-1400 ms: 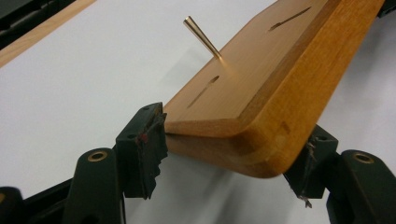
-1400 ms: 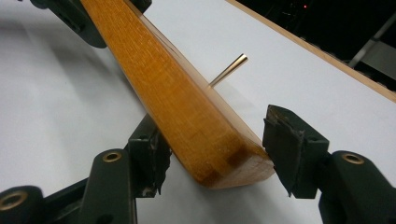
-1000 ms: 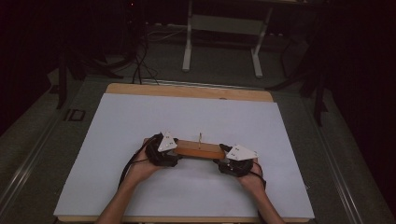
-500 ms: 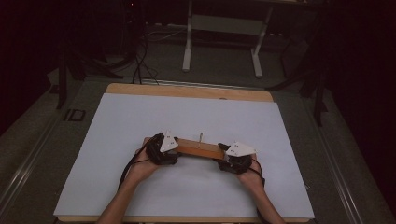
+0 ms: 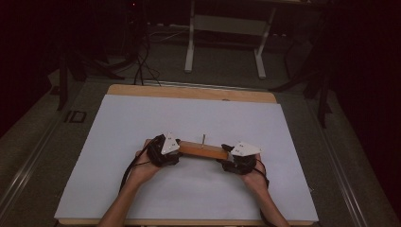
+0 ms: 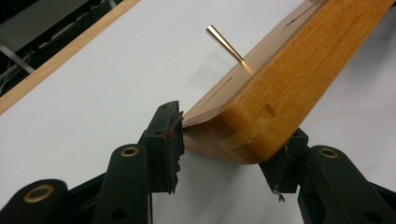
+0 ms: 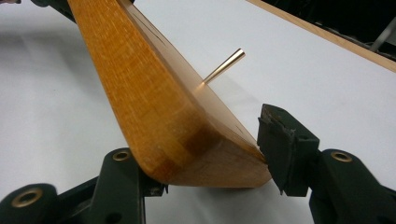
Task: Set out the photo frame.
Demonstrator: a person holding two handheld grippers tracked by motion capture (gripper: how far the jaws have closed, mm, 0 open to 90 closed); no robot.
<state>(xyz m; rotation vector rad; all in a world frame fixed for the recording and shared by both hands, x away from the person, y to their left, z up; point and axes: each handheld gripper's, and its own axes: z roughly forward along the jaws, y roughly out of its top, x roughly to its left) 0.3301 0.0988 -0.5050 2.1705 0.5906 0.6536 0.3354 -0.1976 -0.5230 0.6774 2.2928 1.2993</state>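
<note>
While each tool (image 6: pixel 224 154) (image 7: pixel 205 154) pinches an end, the wooden block (image 5: pixel 202 150) carries a brass pin (image 5: pixel 203 139).

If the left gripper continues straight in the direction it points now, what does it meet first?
The wooden block. Its rounded end already sits between the jaws of the left gripper, which have just been closing on it. Pushing on would likely drive the block toward the right gripper at its other end.

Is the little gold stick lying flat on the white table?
No, the gold pin stands up out of the top of the wooden block, which sits above the white table.
</note>
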